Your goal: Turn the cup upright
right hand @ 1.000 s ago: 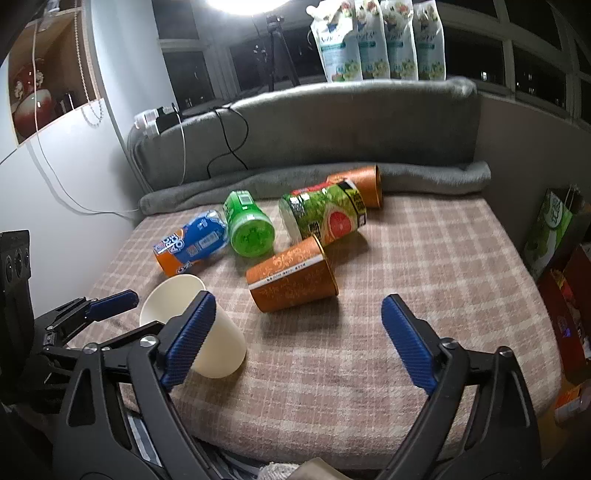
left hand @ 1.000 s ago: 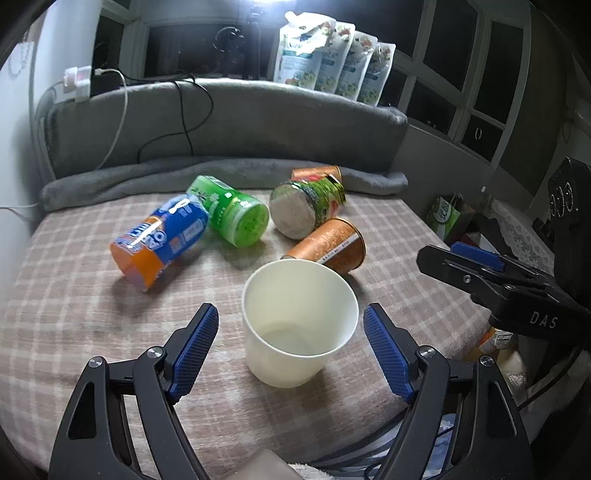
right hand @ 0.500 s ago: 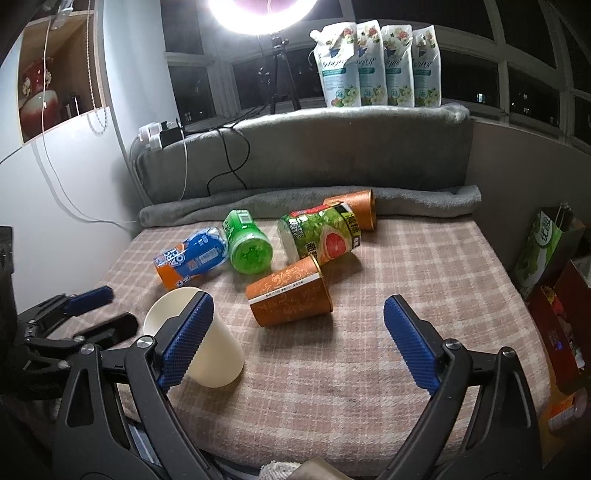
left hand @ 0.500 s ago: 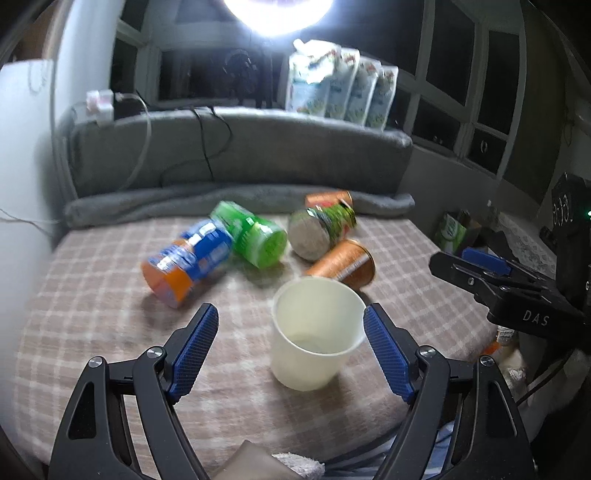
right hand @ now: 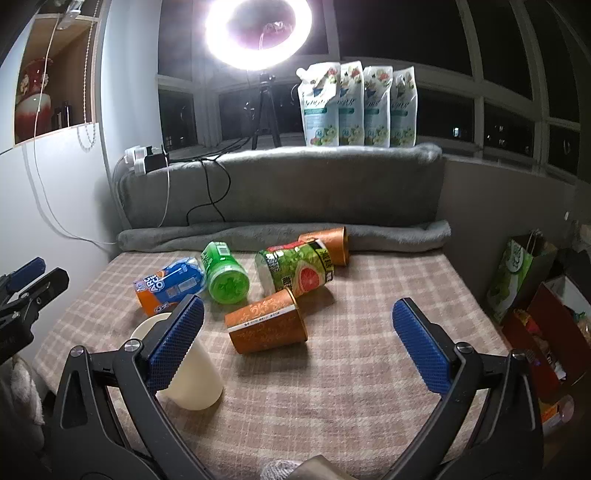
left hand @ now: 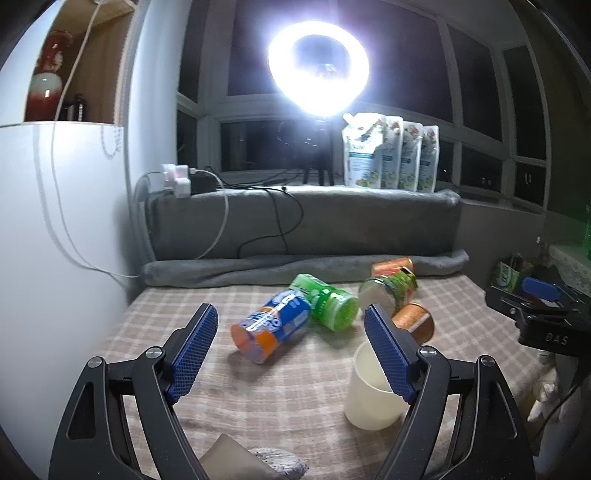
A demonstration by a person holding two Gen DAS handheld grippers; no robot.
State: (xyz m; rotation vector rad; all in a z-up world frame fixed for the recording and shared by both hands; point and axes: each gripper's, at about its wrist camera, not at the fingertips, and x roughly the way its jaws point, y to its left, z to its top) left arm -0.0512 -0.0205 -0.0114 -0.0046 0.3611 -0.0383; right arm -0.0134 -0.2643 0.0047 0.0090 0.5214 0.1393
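A cream paper cup [left hand: 369, 395] stands upright, mouth up, on the checked cloth near the front edge; it also shows in the right wrist view [right hand: 195, 380]. My left gripper [left hand: 291, 354] is open and empty, raised and drawn back, with the cup behind its right finger [left hand: 388, 350]. My right gripper [right hand: 299, 347] is open and empty, with the cup behind its left finger [right hand: 173, 339]. The right gripper shows at the right edge of the left wrist view [left hand: 535, 306].
Several containers lie on their sides behind the cup: a blue-orange can [left hand: 273, 325], a green can [left hand: 328, 302], a fruit-label can [right hand: 295, 269], and two copper cups [right hand: 266, 326] [right hand: 327, 243]. A grey blanket roll [right hand: 280, 232] borders the back. A ring light [right hand: 258, 29] glares above.
My left gripper has risen, pulled back and swung left, so the cup has slid from between its fingers to behind the right finger. The right gripper has also lifted slightly.
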